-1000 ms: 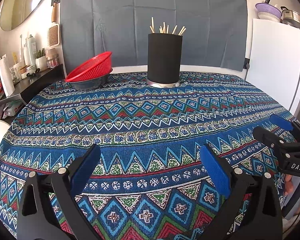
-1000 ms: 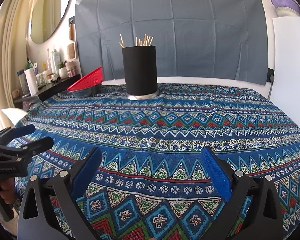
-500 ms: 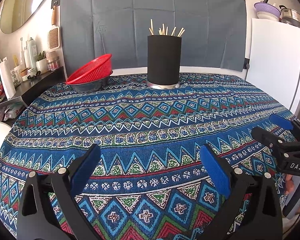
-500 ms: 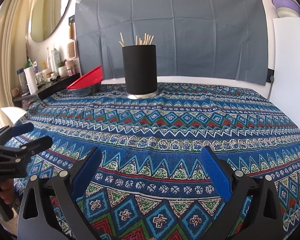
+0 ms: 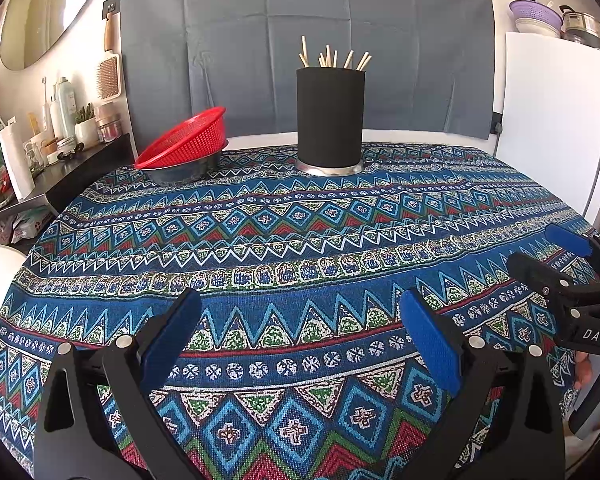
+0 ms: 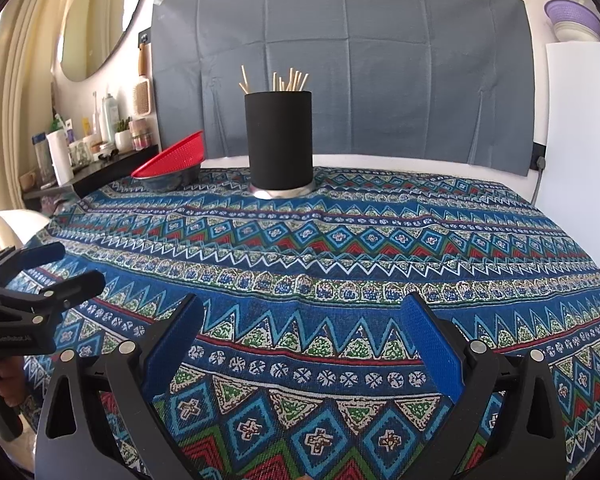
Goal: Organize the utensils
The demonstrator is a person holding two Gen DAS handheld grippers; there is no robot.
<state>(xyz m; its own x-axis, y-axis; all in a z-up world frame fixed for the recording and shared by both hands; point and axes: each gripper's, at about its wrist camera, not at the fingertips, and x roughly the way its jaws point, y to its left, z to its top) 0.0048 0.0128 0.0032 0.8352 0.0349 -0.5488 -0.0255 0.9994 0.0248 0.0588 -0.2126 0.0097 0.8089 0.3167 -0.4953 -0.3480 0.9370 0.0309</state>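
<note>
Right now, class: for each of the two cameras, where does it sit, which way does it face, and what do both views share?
Left wrist: on the left gripper, open, facing across the tablecloth; right gripper at right edge.
Right wrist: on the right gripper, open, facing likewise; left gripper at left edge.
Shared: black holder of chopsticks, red colander.

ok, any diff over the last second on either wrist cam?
Barely any. The left hand-held gripper eased slightly forward, so the black holder and red colander sit a touch lower in its view. Nothing gripped or released. The right hand-held gripper stayed open and empty, chopsticks still in the holder.
</note>
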